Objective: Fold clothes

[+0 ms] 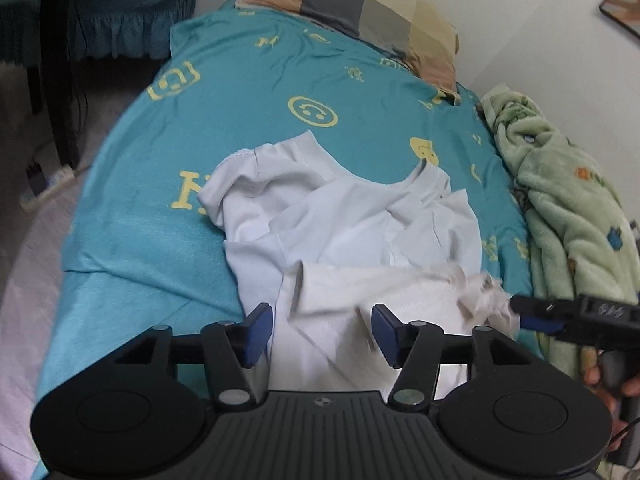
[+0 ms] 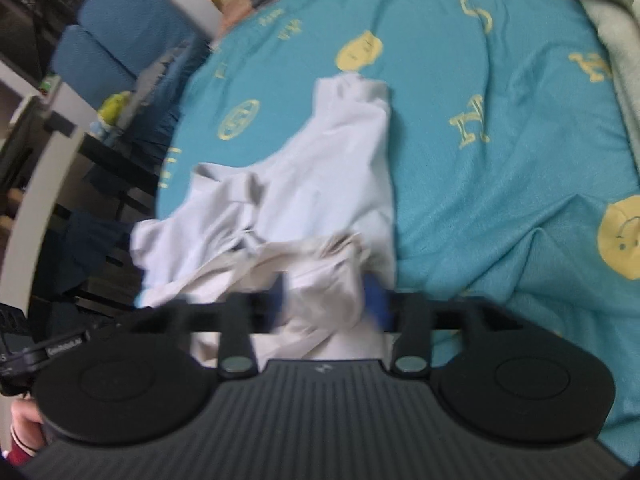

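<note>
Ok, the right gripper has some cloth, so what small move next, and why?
Probably close the left gripper on the near hem of the white shirt. It is open with cloth between its fingers, while the right gripper pinches the bunched corner beside it. Then both could lift and spread the crumpled shirt over the teal sheet.

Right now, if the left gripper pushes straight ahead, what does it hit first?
The white T-shirt: the left gripper is open with cloth already between its fingers. Depth is unclear, but nothing else lies in line.
</note>
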A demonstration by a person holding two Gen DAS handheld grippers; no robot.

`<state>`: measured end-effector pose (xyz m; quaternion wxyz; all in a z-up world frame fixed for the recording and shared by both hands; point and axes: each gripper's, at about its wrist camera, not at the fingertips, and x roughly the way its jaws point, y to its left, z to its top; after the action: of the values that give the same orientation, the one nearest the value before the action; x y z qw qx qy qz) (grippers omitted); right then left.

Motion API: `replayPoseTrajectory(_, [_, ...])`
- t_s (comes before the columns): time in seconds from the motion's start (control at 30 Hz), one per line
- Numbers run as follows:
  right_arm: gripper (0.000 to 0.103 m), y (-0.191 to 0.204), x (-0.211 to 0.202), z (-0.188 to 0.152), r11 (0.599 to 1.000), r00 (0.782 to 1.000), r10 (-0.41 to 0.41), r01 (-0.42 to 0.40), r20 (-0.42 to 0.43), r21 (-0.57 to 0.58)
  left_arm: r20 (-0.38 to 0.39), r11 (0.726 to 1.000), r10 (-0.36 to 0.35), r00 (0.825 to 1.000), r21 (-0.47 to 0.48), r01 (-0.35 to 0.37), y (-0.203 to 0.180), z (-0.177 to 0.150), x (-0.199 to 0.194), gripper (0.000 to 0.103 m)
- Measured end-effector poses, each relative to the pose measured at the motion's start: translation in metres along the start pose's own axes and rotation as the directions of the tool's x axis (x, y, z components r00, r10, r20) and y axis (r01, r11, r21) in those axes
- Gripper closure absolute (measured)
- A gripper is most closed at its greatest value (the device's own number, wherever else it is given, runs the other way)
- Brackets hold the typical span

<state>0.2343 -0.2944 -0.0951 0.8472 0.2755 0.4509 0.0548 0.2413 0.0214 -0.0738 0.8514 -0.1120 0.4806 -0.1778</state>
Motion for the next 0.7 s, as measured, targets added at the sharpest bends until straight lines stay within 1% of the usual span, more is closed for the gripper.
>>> replayPoseTrajectory(0.07, [0.033,0.011,-0.020,-0.010,0.999,1.000,0.010,-0.009,0.025,-0.031,0.013,0.999,0.016,1.000,0.032,-0.017,-0.012,-0.014,-0.023,0.032])
replayPoseTrajectory(0.17, [0.033,0.029,-0.052,-0.031,0.996,0.998,0.014,-0.009,0.055,-0.086,0.045,0.994,0.049,0.998,0.095,-0.054,-0.034,-0.037,-0.062,0.027])
replayPoseTrajectory(0.2, [0.033,0.033,-0.062,-0.040,0.995,0.998,0.013,-0.007,0.065,-0.102,0.057,0.991,0.059,0.997,0.118,-0.066,-0.041,-0.044,-0.074,0.027])
replayPoseTrajectory(0.3, [0.033,0.048,-0.093,-0.069,0.986,0.995,0.008,0.008,0.100,-0.165,0.110,0.976,0.091,0.990,0.186,-0.111,-0.065,-0.065,-0.111,0.022])
replayPoseTrajectory(0.37, [0.033,0.057,-0.113,-0.087,0.976,0.992,0.003,0.025,0.130,-0.215,0.141,0.967,0.098,0.985,0.220,-0.127,-0.079,-0.077,-0.132,0.016])
replayPoseTrajectory(0.47, [0.033,0.065,-0.140,-0.109,0.964,0.986,0.007,0.039,0.170,-0.264,0.184,0.959,0.094,0.978,0.248,-0.139,-0.095,-0.095,-0.157,0.012])
replayPoseTrajectory(0.6, [0.033,0.072,-0.155,-0.130,0.946,0.973,0.017,0.058,0.228,-0.318,0.241,0.951,0.094,0.966,0.267,-0.159,-0.110,-0.117,-0.177,0.008])
replayPoseTrajectory(0.63, [0.031,0.074,-0.158,-0.135,0.942,0.970,0.020,0.063,0.242,-0.331,0.254,0.951,0.093,0.963,0.264,-0.161,-0.110,-0.121,-0.178,0.006])
replayPoseTrajectory(0.67, [0.022,0.076,-0.162,-0.140,0.936,0.966,0.024,0.068,0.257,-0.344,0.266,0.952,0.091,0.960,0.260,-0.162,-0.110,-0.126,-0.179,0.004])
replayPoseTrajectory(0.7, [0.018,0.078,-0.166,-0.146,0.931,0.962,0.027,0.074,0.271,-0.357,0.274,0.952,0.092,0.957,0.257,-0.165,-0.110,-0.131,-0.179,0.004])
